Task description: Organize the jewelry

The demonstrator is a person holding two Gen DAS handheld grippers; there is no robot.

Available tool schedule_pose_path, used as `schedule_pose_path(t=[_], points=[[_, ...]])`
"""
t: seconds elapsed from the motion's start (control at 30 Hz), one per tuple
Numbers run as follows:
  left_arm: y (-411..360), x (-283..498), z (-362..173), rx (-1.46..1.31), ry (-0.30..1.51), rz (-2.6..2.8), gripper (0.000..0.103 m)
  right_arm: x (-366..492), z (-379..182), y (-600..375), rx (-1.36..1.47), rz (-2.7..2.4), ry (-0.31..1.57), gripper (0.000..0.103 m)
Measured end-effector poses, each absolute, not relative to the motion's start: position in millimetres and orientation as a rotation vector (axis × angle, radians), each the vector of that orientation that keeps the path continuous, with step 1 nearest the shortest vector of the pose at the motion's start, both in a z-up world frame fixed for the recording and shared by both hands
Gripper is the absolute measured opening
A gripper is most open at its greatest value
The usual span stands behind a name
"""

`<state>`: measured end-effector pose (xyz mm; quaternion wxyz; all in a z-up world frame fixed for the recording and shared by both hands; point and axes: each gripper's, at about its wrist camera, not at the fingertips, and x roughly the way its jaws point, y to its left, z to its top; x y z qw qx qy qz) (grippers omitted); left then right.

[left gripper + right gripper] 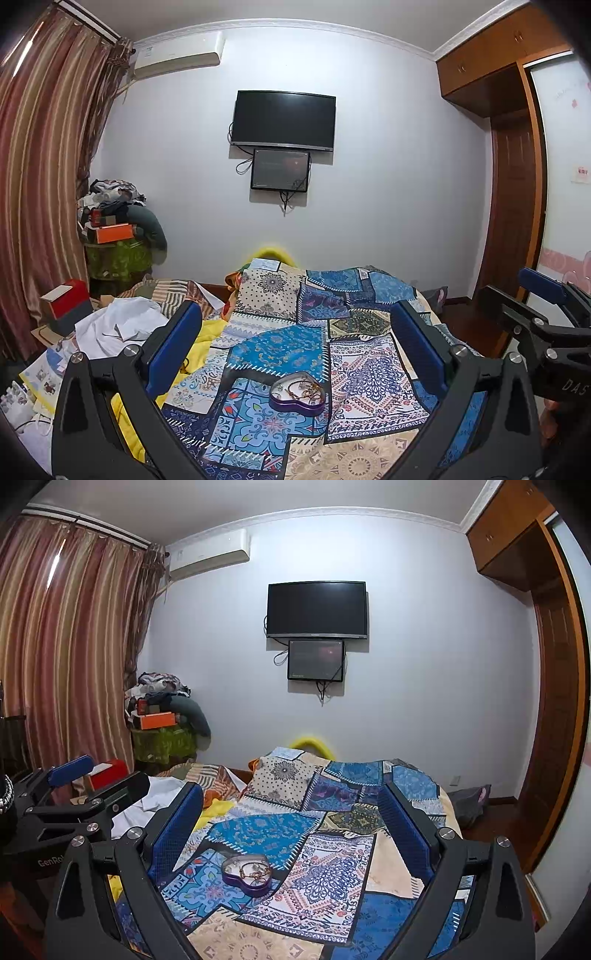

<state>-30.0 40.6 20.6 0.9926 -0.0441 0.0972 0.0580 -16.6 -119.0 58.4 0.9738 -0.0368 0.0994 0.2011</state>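
Note:
A purple heart-shaped tin (297, 395) lies open on the patterned bedspread (369, 369), holding several gold bracelets and chains (303, 388). My left gripper (295, 332) is open and empty, raised above and behind the tin. The tin shows in the right wrist view (246, 873) too, with the jewelry (255, 870) inside. My right gripper (291, 812) is open and empty, above the bedspread (332, 867), with the tin low and left between its fingers. The right gripper shows at the right edge of the left wrist view (546, 306), the left gripper at the left edge of the right wrist view (74, 786).
White cloth (122, 325) and a yellow sheet (207, 332) lie left of the bedspread. A red box (68, 299) and papers (40, 373) sit at the left. A cluttered stack (114, 229) stands by the curtain. A TV (283, 120) hangs on the far wall, wardrobe (517, 184) right.

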Motion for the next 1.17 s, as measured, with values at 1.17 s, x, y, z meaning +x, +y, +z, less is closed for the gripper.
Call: schedule_pose_path(t=[1.17], points=[[44.5, -25.2, 17.9, -0.094, 0.213, 0.086, 0.102, -12.2, 56.4, -123.1, -0.057, 0.389, 0.217, 0.094]])
